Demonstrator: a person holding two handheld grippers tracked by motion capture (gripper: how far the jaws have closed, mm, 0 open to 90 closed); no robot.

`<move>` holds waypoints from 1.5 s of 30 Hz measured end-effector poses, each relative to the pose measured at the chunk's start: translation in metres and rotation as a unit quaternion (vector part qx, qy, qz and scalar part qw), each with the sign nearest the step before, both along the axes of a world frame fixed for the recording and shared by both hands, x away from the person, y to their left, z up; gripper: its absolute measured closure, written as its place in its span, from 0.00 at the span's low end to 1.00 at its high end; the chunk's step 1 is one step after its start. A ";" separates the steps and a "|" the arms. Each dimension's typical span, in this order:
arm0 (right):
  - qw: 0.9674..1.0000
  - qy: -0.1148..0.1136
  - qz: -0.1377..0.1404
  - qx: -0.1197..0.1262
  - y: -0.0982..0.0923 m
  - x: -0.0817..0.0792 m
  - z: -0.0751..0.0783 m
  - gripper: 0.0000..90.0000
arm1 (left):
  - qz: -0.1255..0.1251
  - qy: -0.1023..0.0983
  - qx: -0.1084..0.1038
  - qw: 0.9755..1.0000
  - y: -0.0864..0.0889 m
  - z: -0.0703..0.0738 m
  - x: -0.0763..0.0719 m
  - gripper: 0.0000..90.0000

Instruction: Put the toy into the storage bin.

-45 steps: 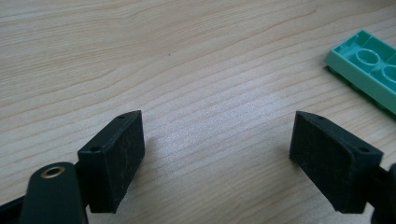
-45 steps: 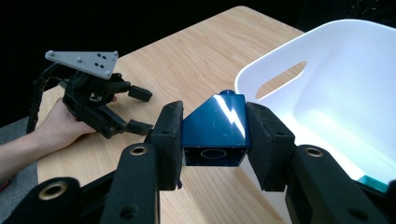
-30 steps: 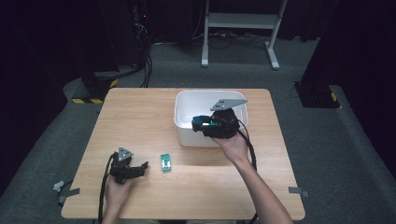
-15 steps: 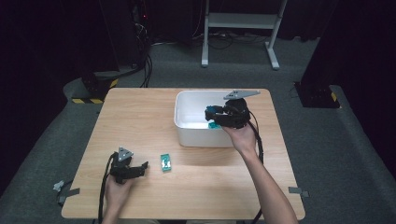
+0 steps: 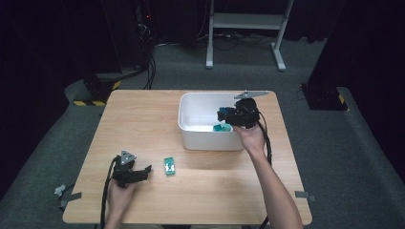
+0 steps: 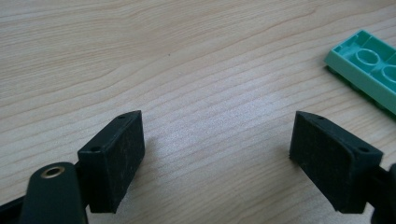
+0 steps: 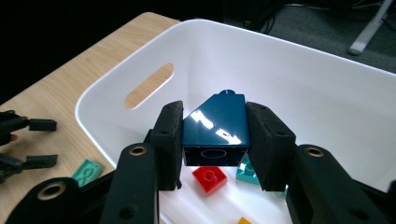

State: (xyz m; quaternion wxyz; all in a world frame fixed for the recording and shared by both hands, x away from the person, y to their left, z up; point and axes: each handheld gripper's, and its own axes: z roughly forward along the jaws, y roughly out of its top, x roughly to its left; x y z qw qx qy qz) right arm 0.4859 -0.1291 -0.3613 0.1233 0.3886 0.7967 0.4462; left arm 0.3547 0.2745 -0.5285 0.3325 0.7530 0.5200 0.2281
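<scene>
Clamping a dark blue brick [image 7: 215, 128], right gripper [image 7: 215, 140] over the tub [image 7: 299, 79]

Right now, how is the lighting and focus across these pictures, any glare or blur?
High view: table lit, surroundings black, image soft. Left gripper view: sharp wood grain, soft sheen between the jaws. Right gripper view: white glints on the dark blue brick, bright white bin.

right gripper [image 7: 215, 144] jaws clamp dark blue sloped brick [image 7: 215, 130] | over white bin [image 7: 327, 88] | red brick [image 7: 210, 178] below
</scene>
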 end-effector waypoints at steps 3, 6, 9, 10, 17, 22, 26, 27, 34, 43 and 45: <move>1.000 0.000 -0.008 -0.006 -0.002 0.003 -0.003 0.64 | 0.000 0.000 0.000 1.000 0.000 0.000 0.000 0.20; 1.000 -0.003 -0.017 -0.010 -0.003 0.003 -0.006 0.58 | 0.000 0.000 0.000 1.000 0.000 0.000 0.000 0.20; 1.000 -0.010 -0.021 -0.012 -0.004 -0.001 -0.009 0.56 | 0.000 0.000 0.000 1.000 0.000 0.000 0.000 0.20; 1.000 -0.015 -0.021 -0.009 -0.006 -0.004 -0.009 0.55 | 0.000 0.000 0.000 1.000 0.000 0.000 0.000 0.20; 0.999 -0.037 -0.015 0.014 -0.014 -0.026 -0.010 0.55 | 0.000 0.001 0.001 1.000 0.000 0.000 0.000 0.20; 0.998 -0.053 -0.003 0.031 -0.018 -0.051 -0.013 0.55 | 0.002 0.001 0.001 1.000 -0.001 0.000 0.000 0.20; 0.997 -0.062 0.006 0.043 -0.021 -0.073 -0.024 0.55 | 0.001 0.001 0.001 1.000 0.000 0.000 0.000 0.20; 0.997 -0.061 0.007 0.045 -0.022 -0.077 -0.026 0.55 | 0.000 0.002 0.001 1.000 0.000 0.000 0.000 0.20; 0.997 -0.064 0.007 0.029 -0.024 -0.105 -0.058 0.55 | 0.001 0.002 0.000 1.000 0.000 0.000 0.000 0.19; 0.999 -0.032 -0.015 0.005 -0.027 -0.114 -0.107 0.54 | -0.002 0.002 0.000 1.000 0.000 0.000 0.000 0.19; 1.000 -0.021 -0.018 0.001 -0.028 -0.114 -0.118 0.54 | -0.008 0.002 0.000 1.000 0.001 0.000 0.000 0.19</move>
